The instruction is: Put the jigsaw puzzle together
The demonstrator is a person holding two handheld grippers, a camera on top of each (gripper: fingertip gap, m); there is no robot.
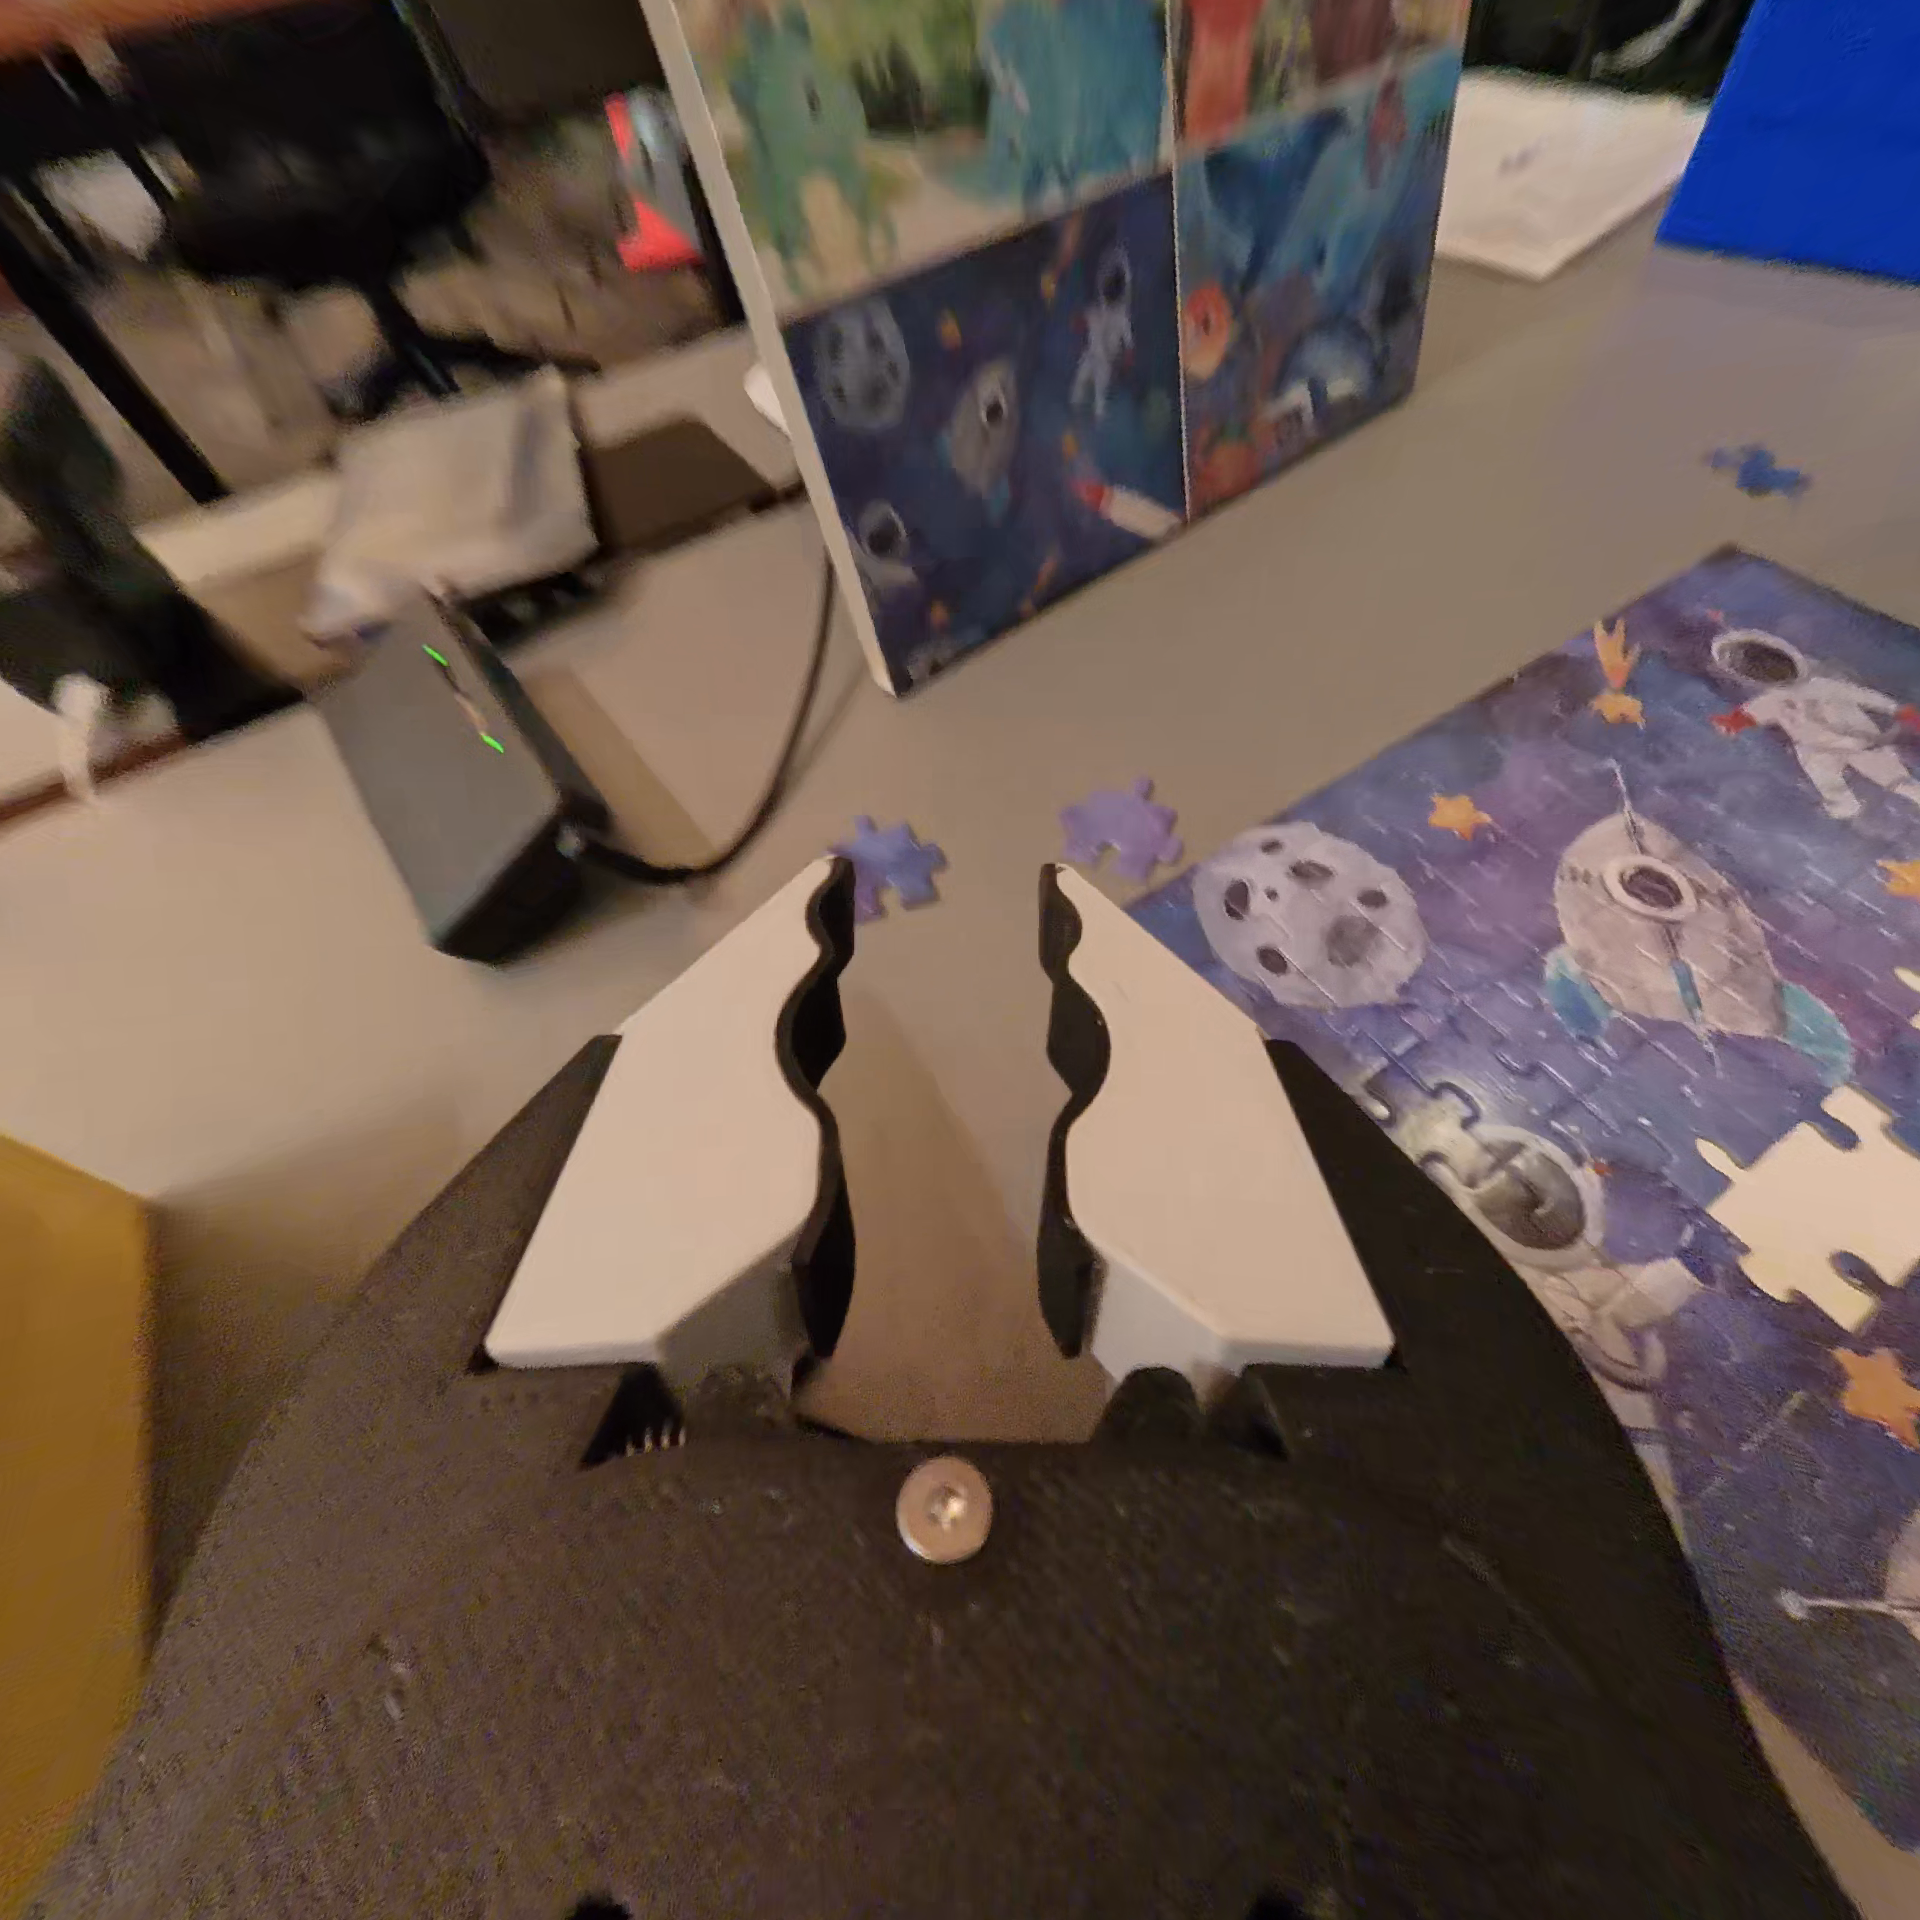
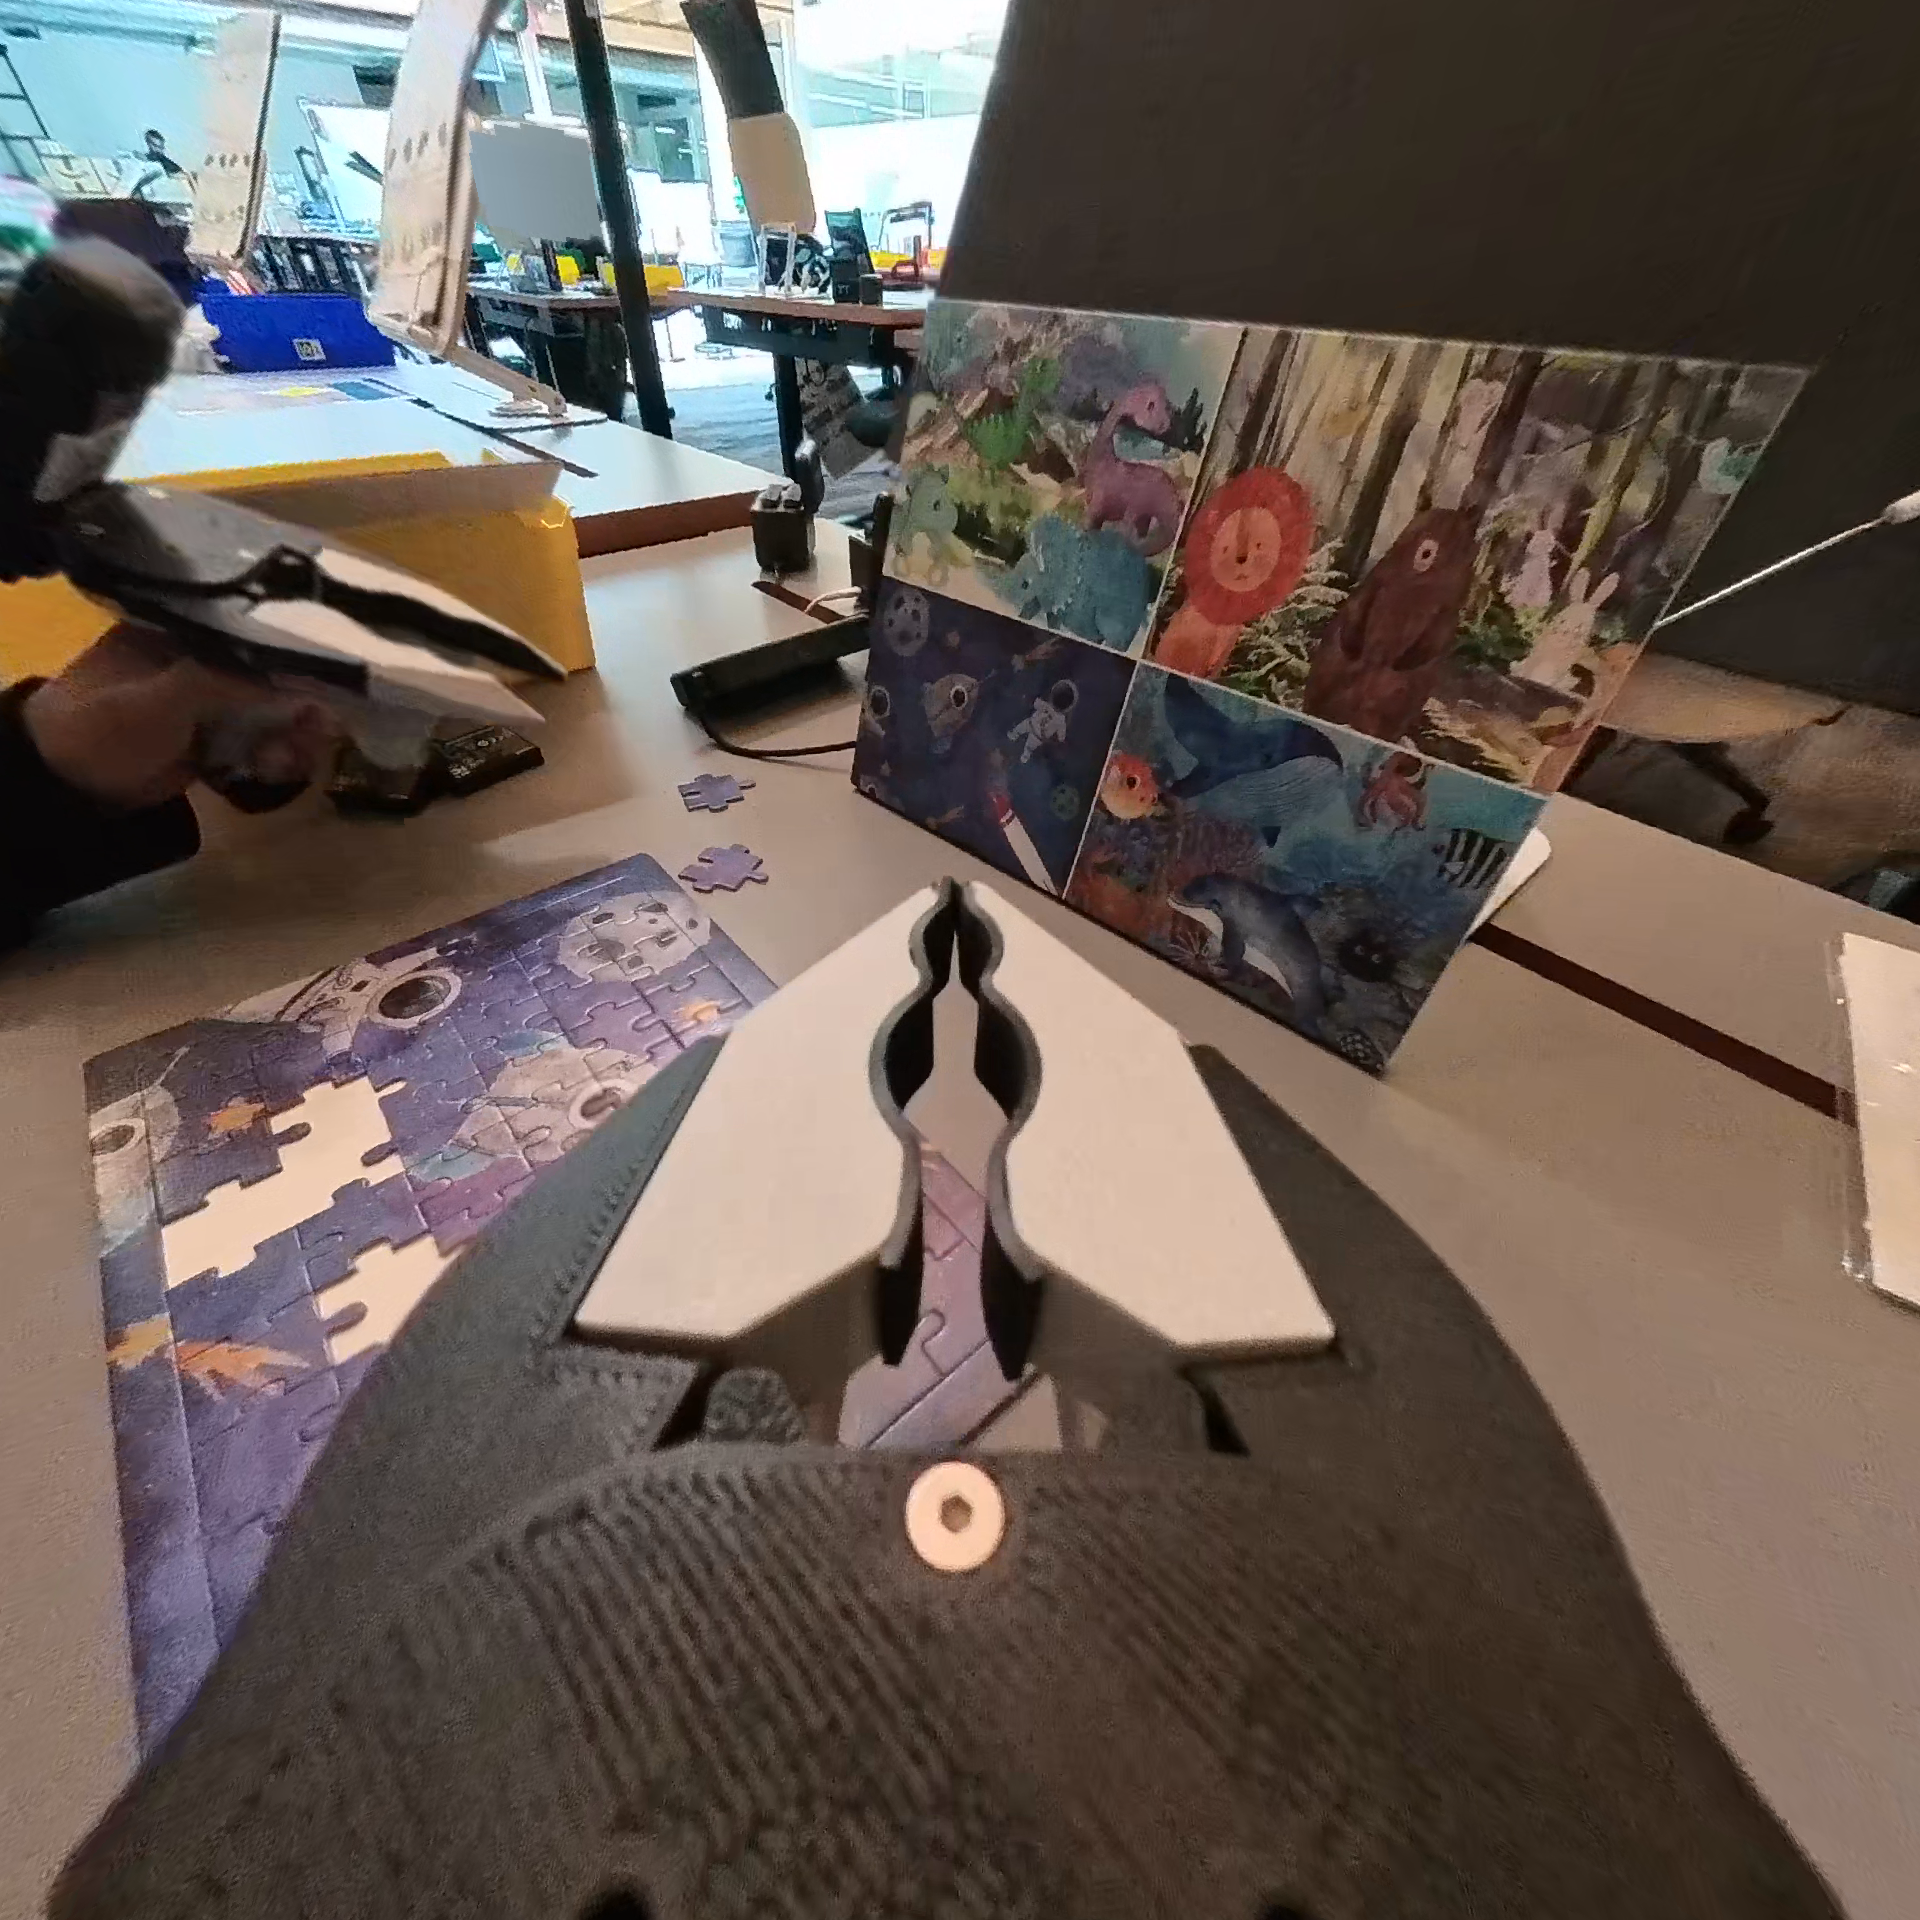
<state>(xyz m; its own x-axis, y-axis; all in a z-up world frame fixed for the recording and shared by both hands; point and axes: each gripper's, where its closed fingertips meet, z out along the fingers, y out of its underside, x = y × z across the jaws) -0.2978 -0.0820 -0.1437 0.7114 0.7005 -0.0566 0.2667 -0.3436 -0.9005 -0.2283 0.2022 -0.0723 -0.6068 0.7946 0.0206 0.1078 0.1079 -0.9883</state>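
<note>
A purple space jigsaw puzzle (image 1: 1558,987) lies flat on the grey table, with a white gap (image 1: 1829,1216) where pieces are absent; it also shows in the right wrist view (image 2: 416,1091) with its gap (image 2: 301,1174). Two loose purple pieces (image 1: 894,857) (image 1: 1122,826) lie just beyond the puzzle's corner, also in the right wrist view (image 2: 717,792) (image 2: 727,868). A third loose piece (image 1: 1756,473) lies farther back. My left gripper (image 1: 948,878) is open and empty, hovering before the two pieces; it shows in the right wrist view (image 2: 520,686). My right gripper (image 2: 954,902) is shut and empty above the puzzle.
The puzzle box (image 1: 1039,343) stands upright at the back, also in the right wrist view (image 2: 1247,665). A black device with green lights (image 1: 457,790) and its cable sit at the left. A yellow box (image 2: 416,561) stands behind the left gripper. A blue bin (image 1: 1808,125) is at the far right. The tips of one gripper are about 30 cm away from the tips of the other.
</note>
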